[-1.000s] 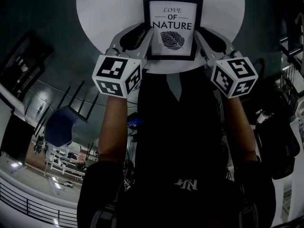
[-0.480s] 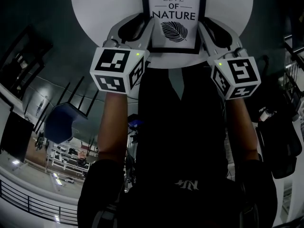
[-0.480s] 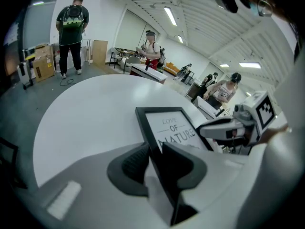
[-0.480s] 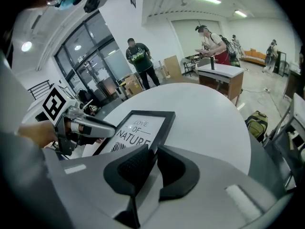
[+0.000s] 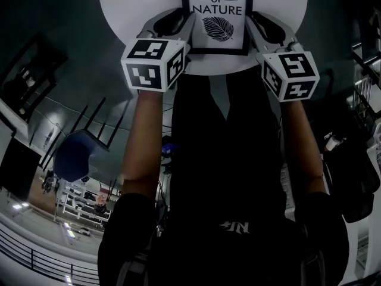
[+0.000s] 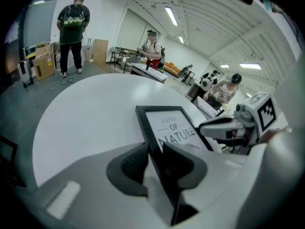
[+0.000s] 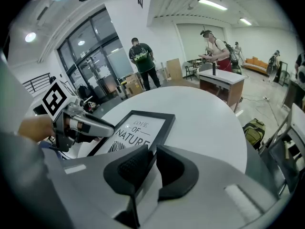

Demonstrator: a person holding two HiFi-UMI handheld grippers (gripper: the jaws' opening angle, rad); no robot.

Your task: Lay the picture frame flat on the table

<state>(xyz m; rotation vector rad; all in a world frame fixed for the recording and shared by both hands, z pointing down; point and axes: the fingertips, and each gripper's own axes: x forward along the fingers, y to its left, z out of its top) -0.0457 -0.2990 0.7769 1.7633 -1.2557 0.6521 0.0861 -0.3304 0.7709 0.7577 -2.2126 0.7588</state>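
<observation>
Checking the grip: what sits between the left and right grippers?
The picture frame, its side edges clamped by the left gripper and the right gripper; the head view shows it best.

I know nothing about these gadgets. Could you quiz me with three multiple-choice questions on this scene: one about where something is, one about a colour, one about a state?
1. Where does the left gripper grip the picture frame?
A. its top edge
B. its left side edge
C. nowhere, it hangs clear

2. What colour is the round table?
A. white
B. brown
C. green

3. How do the right gripper's jaws stand?
A. wide apart and empty
B. shut on a cup
C. shut on the frame's edge

Answers:
1. B, the frame's left edge sits between its jaws.
2. A, the bare tabletop shows white in every view.
3. C, the frame's right edge is pinched between them.
</observation>
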